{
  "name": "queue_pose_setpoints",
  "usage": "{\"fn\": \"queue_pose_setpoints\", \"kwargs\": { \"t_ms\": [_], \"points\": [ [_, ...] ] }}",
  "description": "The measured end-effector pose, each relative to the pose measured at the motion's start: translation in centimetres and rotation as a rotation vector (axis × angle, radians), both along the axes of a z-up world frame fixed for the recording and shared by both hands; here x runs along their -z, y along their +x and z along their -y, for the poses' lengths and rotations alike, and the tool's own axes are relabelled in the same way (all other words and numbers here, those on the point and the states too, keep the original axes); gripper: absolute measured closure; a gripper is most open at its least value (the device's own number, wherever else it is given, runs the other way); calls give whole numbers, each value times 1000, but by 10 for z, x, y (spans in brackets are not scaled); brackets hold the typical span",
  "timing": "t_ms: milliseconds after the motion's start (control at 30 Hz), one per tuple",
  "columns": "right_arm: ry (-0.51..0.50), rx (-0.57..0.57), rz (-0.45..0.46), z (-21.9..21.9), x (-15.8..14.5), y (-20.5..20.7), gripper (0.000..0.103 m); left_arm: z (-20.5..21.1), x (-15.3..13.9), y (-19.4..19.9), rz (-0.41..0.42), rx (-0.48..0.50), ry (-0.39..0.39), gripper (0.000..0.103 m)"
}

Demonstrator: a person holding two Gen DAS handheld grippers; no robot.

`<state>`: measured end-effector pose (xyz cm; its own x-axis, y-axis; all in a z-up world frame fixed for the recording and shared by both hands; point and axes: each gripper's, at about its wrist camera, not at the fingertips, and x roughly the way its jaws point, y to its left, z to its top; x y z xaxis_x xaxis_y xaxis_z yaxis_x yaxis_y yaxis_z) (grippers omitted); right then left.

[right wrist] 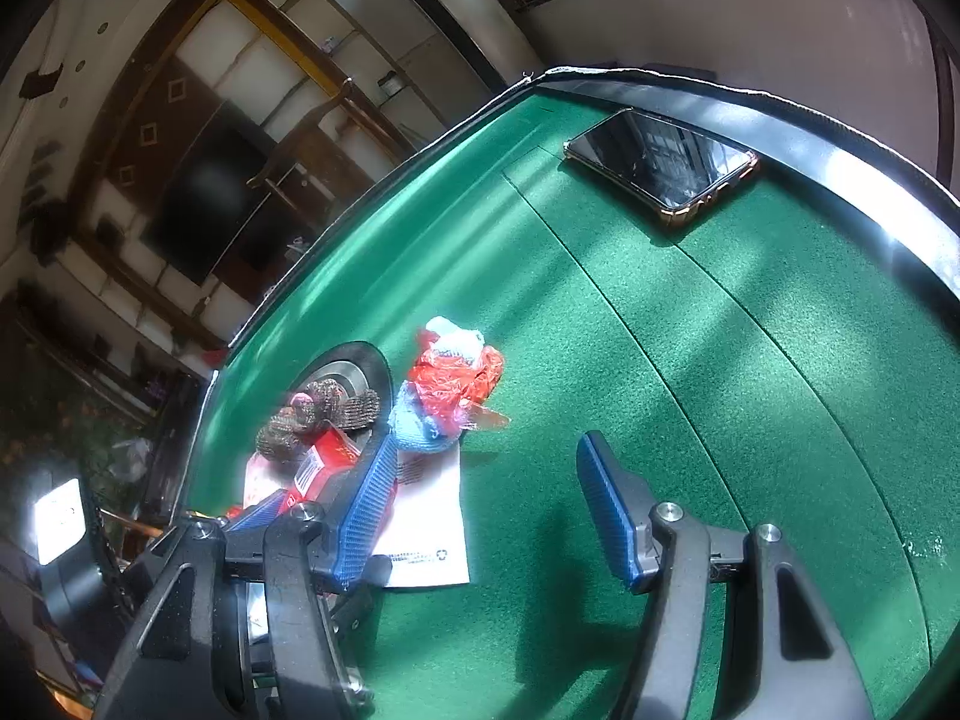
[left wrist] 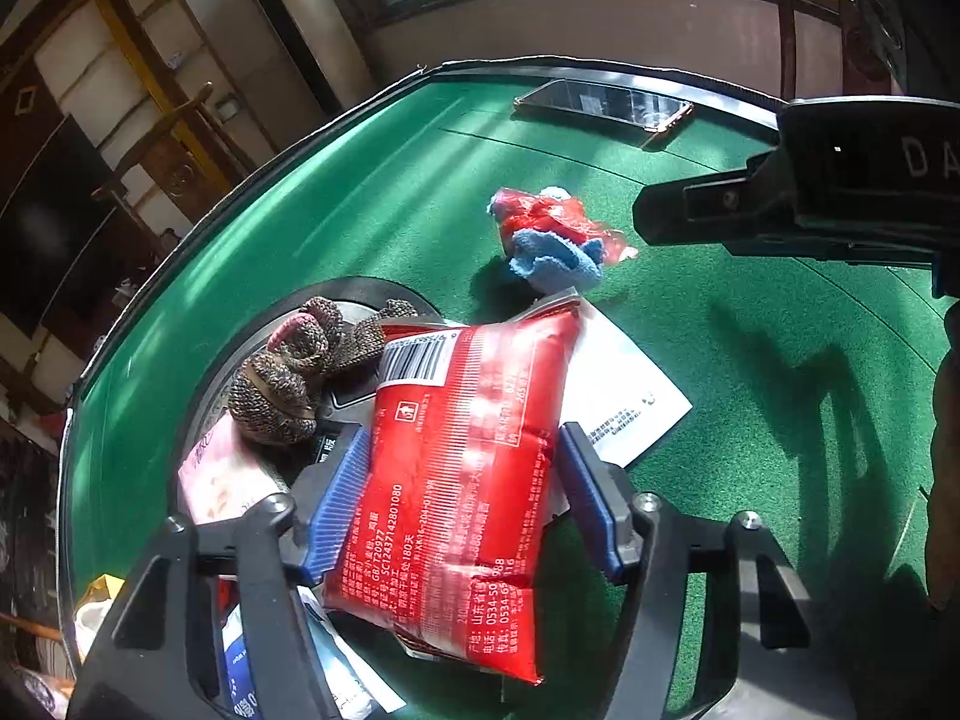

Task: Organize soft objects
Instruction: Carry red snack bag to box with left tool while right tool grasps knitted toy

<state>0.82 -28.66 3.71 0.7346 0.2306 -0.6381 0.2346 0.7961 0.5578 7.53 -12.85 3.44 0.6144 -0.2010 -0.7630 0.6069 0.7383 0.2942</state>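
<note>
A puffy red snack packet (left wrist: pixel 462 480) stands between the blue pads of my left gripper (left wrist: pixel 465 438), which is shut on it over a pile at the table's left edge. Just beyond it lies a brown knitted piece (left wrist: pixel 294 372), seen in the right wrist view too (right wrist: pixel 312 414). A blue cloth tangled with red plastic film (left wrist: pixel 552 234) lies farther out on the green felt (right wrist: pixel 450 384). My right gripper (right wrist: pixel 489 447) hangs open over bare felt, nothing between its fingers. Its left finger (right wrist: pixel 366 510) is above a white paper sheet (right wrist: pixel 426 522).
A dark phone (right wrist: pixel 666 162) rests near the far black rim of the green table (right wrist: pixel 750 360). A round black-and-metal disc (left wrist: pixel 360 294) is set into the felt under the pile. A pink packet (left wrist: pixel 222 480) and other wrappers lie at the left edge. Wooden chairs stand beyond.
</note>
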Motion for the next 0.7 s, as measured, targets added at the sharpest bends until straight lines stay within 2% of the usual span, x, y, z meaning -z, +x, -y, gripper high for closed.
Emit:
{"fn": "queue_pose_setpoints", "kwargs": {
  "t_ms": [100, 133, 333, 533, 633, 700],
  "points": [
    [6, -4, -1, 0, 1, 0, 46, -18, -10, 9, -89, -45, -139, 50],
    [2, -3, -4, 0, 2, 1, 46, -23, -13, 9, -96, -56, -168, 50],
    [-15, -10, -5, -3, 1, 0, 46, -60, -40, -18, -73, -79, -295, 52],
    [-58, 44, -16, -6, -10, 9, 46, -122, -87, -61, -19, -98, -496, 54],
    [-132, 52, -51, -18, -16, 30, 46, -159, -101, -78, 4, -131, -595, 55],
    [-195, 48, -107, -27, -13, 49, 46, -182, -106, -89, 18, -156, -633, 55]
  ]
}}
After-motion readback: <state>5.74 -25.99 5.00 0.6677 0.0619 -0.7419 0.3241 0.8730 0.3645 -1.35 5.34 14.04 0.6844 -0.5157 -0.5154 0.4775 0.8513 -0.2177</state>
